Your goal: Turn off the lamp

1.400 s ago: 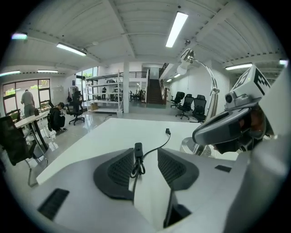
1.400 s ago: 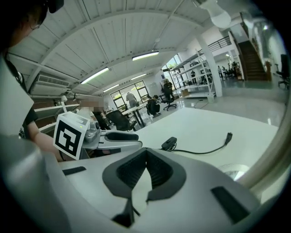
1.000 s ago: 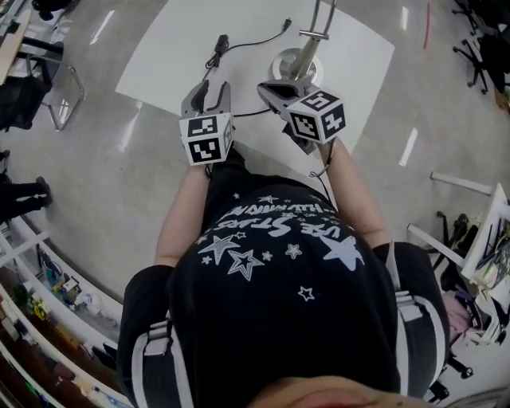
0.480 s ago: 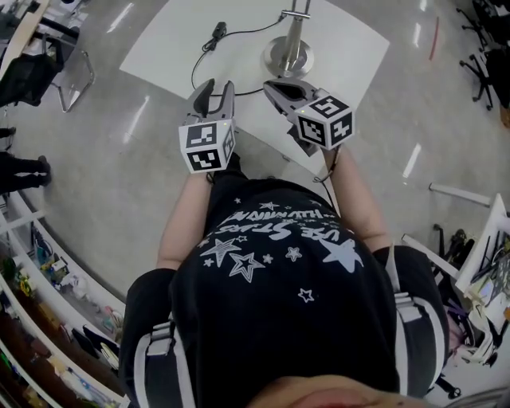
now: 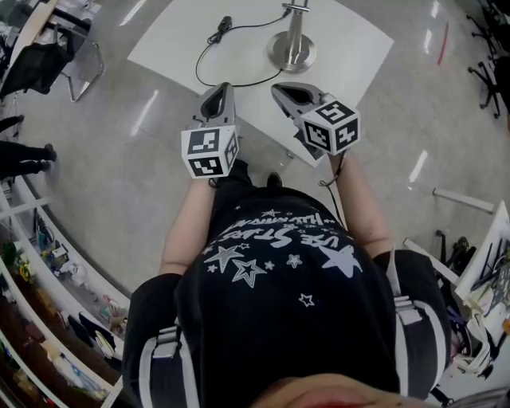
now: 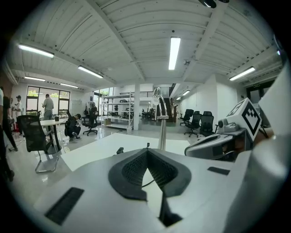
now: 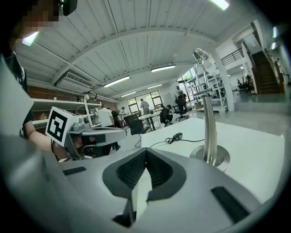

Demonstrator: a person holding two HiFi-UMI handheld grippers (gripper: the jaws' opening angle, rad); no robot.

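The left gripper (image 5: 217, 89) is held at the near edge of the white table (image 5: 351, 48). Its jaws have just closed and now meet at the tips, with nothing between them. The right gripper (image 5: 279, 86) is held just beside it over the same edge, jaws likewise together and empty. The lamp (image 5: 291, 52) stands upright on the table beyond both grippers, nearer the right one and touched by neither; its cord (image 5: 203, 60) loops across the tabletop to a black inline switch (image 5: 225, 22) lying to the left of the round base.
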